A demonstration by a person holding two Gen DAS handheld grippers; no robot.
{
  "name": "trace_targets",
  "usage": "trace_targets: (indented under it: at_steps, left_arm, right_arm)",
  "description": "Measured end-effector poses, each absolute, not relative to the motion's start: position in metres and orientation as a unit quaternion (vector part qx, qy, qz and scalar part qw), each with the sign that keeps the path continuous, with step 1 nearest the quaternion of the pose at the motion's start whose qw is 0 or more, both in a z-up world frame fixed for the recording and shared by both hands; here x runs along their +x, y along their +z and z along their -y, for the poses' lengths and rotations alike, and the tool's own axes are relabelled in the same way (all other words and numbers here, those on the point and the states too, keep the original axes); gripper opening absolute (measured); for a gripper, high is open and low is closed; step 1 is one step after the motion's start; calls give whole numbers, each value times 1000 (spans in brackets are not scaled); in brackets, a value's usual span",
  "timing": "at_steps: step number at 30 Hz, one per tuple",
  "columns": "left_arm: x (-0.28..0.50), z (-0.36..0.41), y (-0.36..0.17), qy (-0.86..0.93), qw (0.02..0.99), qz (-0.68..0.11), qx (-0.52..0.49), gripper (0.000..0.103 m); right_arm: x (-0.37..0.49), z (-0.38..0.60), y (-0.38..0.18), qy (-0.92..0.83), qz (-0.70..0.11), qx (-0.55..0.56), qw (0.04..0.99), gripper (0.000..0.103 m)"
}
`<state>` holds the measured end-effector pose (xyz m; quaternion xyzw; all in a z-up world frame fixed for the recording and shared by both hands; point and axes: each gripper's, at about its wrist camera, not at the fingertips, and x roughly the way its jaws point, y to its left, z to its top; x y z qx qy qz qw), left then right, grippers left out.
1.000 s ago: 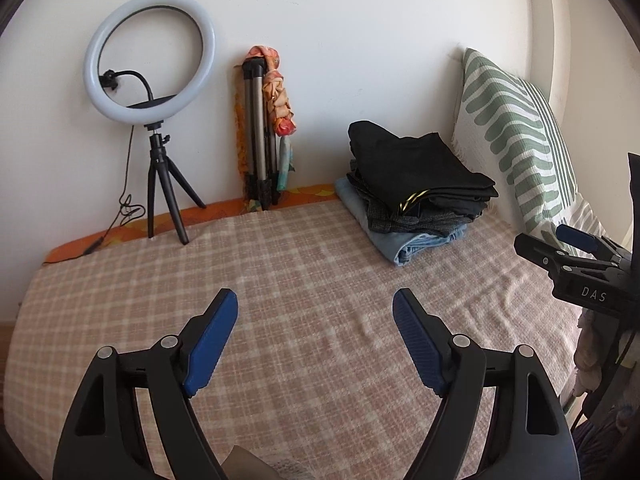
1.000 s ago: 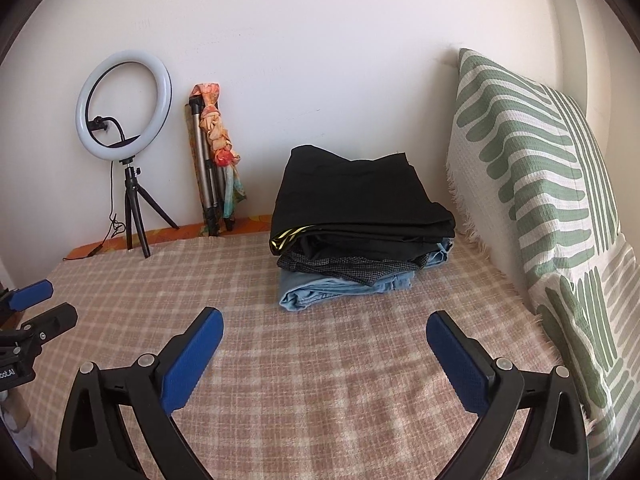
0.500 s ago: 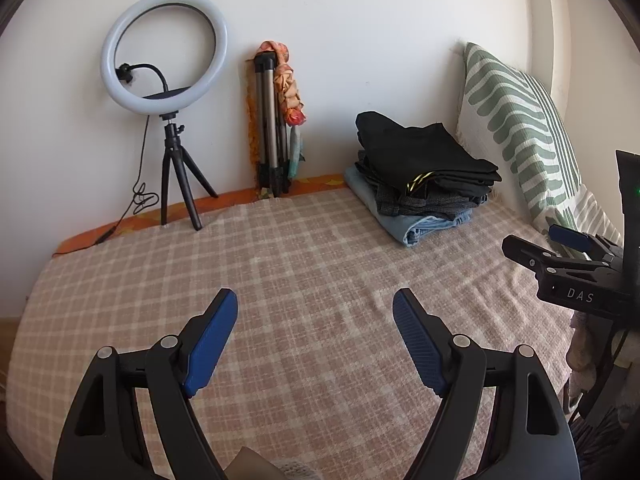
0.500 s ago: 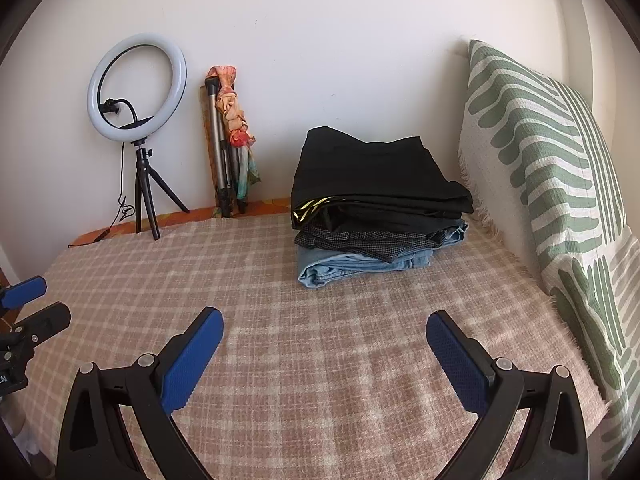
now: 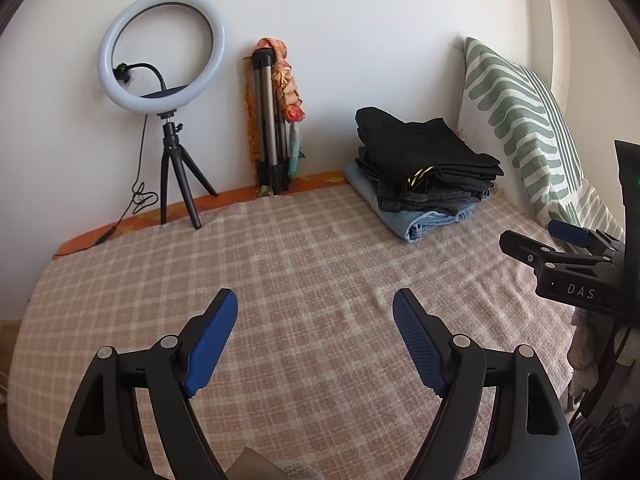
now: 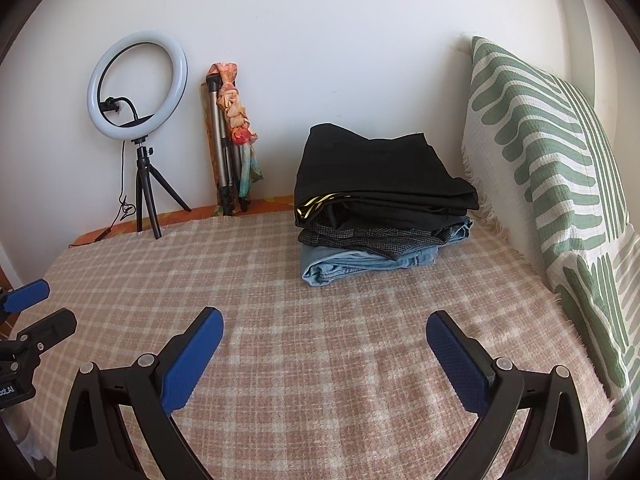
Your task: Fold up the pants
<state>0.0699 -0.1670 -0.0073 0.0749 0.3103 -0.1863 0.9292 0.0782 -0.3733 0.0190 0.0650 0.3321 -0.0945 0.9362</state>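
A stack of folded pants lies at the back of the bed: black pairs on top, a grey one under them, light blue jeans at the bottom. My left gripper hovers open over the checked blanket, well short of the stack, nothing between its blue pads. My right gripper is open too, empty, above the blanket in front of the stack. In the left wrist view the right gripper shows from the side at the right edge.
A ring light on a small tripod and a folded tripod with a coloured cloth stand against the white wall. A green-striped pillow leans at the right. The bed's edge is near on the left.
Both views have shifted slightly, so the stack, ring light and tripod sit further right and a little lower in frame. Both grippers stay open and empty.
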Motion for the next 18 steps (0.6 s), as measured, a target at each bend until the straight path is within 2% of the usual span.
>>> trace_targets:
  at_steps: [18]
  left_arm:
    - [67,167,-8,-184,931,-307,74,80]
  right_arm:
    - [79,371,20,-91,-333,65,936,103]
